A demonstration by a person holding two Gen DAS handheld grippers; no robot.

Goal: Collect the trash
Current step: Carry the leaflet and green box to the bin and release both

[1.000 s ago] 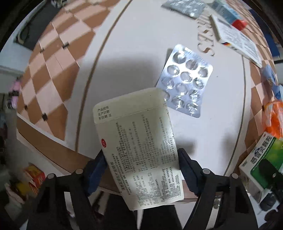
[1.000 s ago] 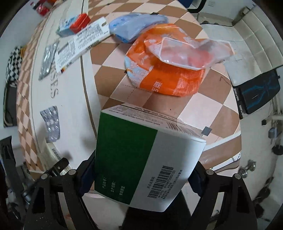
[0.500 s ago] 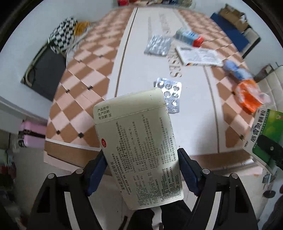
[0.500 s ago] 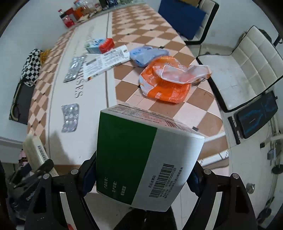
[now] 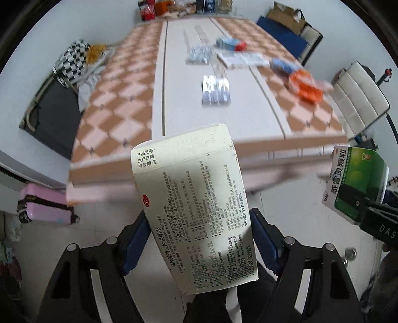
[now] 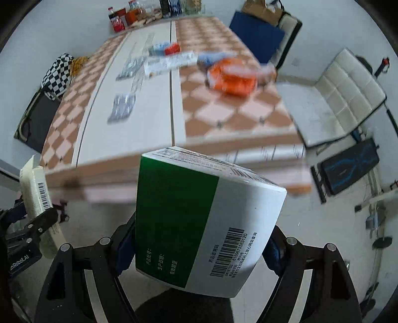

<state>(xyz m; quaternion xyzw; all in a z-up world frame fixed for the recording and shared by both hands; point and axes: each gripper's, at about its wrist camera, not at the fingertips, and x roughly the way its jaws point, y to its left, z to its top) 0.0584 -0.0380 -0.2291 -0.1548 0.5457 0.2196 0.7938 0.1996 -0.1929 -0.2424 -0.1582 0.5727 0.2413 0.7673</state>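
Observation:
My left gripper (image 5: 199,238) is shut on a flat cream medicine box (image 5: 196,198) printed with small text; the box also shows in the right wrist view (image 6: 34,196). My right gripper (image 6: 199,248) is shut on a green and white medicine box (image 6: 199,218), which also shows in the left wrist view (image 5: 355,179). Both are held off the table's near end, above the floor. On the table lie a silver blister pack (image 5: 215,90), an orange packet (image 5: 306,85), a blue packet (image 5: 283,65) and a white carton (image 5: 243,59).
The long checkered table (image 5: 119,104) stretches away ahead. A white chair (image 6: 333,97) stands to its right. A pink suitcase (image 5: 44,206) sits on the floor at the left. Bottles and boxes (image 6: 139,12) crowd the table's far end.
Both grippers have pulled back and up from the table with their boxes. The table now lies farther ahead, and floor shows under the grippers.

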